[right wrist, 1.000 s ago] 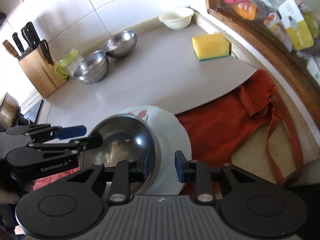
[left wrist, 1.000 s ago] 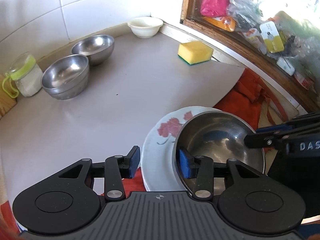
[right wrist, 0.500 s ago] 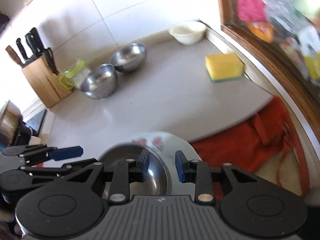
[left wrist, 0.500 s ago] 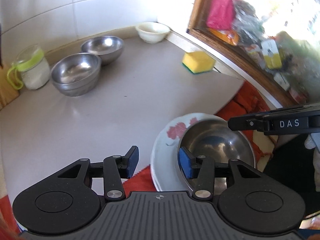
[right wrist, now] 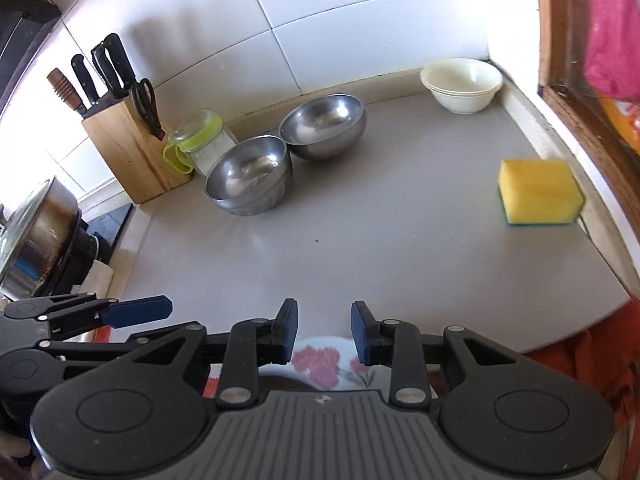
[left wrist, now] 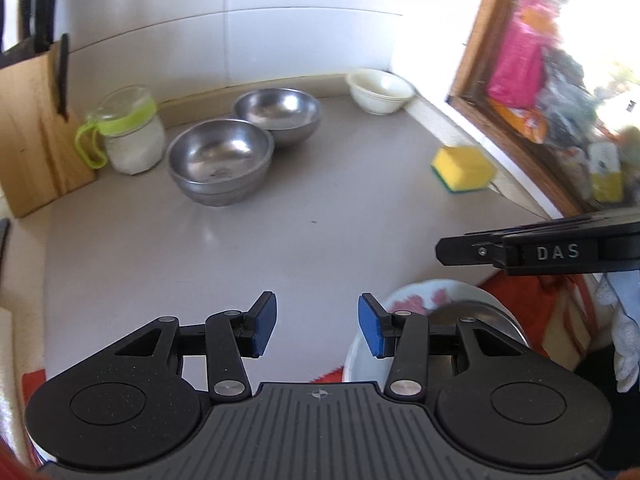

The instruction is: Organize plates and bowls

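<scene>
A white plate with red flowers [left wrist: 420,296] lies at the near edge of the counter with a steel bowl [left wrist: 486,316] sitting in it, partly hidden behind my left gripper's right finger. My left gripper [left wrist: 316,330] is open over bare counter, just left of the plate, with nothing between its pads. My right gripper [right wrist: 325,332] is open by a narrow gap above the plate's far rim [right wrist: 320,362], holding nothing; the bowl is hidden under its body. Two nested steel bowls [right wrist: 248,176], a single steel bowl [right wrist: 324,126] and stacked white bowls [right wrist: 460,84] stand at the back.
A yellow sponge [right wrist: 540,192] lies by the window sill at the right. A knife block [right wrist: 128,152], a green-lidded jar [right wrist: 200,140] and a lidded pot [right wrist: 36,232] stand at the left. A red cloth [right wrist: 592,360] hangs at the near right.
Both grippers have drawn back and up from the steel bowl on the plate, whose rim stood between their fingers. Bowl and plate stay where they were.
</scene>
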The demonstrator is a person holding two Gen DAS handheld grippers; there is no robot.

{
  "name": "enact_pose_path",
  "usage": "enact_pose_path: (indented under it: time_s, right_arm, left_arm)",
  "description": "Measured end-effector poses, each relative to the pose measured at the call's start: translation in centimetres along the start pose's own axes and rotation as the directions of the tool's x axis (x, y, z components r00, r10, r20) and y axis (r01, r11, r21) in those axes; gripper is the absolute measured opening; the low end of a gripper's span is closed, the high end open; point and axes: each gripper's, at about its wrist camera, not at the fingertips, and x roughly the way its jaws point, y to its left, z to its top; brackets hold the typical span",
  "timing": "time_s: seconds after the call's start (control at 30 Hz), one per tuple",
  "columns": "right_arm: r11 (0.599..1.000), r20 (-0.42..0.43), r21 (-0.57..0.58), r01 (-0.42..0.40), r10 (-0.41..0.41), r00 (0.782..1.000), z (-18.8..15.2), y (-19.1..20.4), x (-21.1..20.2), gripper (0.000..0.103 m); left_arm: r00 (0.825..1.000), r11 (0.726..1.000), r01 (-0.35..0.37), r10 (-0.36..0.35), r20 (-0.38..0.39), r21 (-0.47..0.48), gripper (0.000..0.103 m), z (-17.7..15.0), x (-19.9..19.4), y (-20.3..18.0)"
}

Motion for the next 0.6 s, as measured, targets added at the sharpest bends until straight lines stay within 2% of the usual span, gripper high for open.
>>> enact_pose_path:
  time_s: [0.27,0.47,0.6]
  right_arm:
    - [0.996,0.014,-0.060,-0.060,0.061,0.998,3.8,1.1,1.6,0.032]
    - [0.992,0.052,-0.094,-0.082,0.087,0.995,7.4,1.6,2.2,0.032]
    - [0.989,0.047,-0.107,-0.105,0.110,0.993,8.0,1.7,2.9,0.032]
  left_arm:
    - [0.993,0.991,-0.109,0.112,0.028,-0.080,0.056,3.0,0.5,2.5]
    - [0.984,0.982,-0.157,0.164,0.071,-0.104,0.059,6.4,-0.4,3.7]
    - [0.981,0.978,-0.168,0.178,0.075,-0.122,0.059,8.0,0.1,4.1]
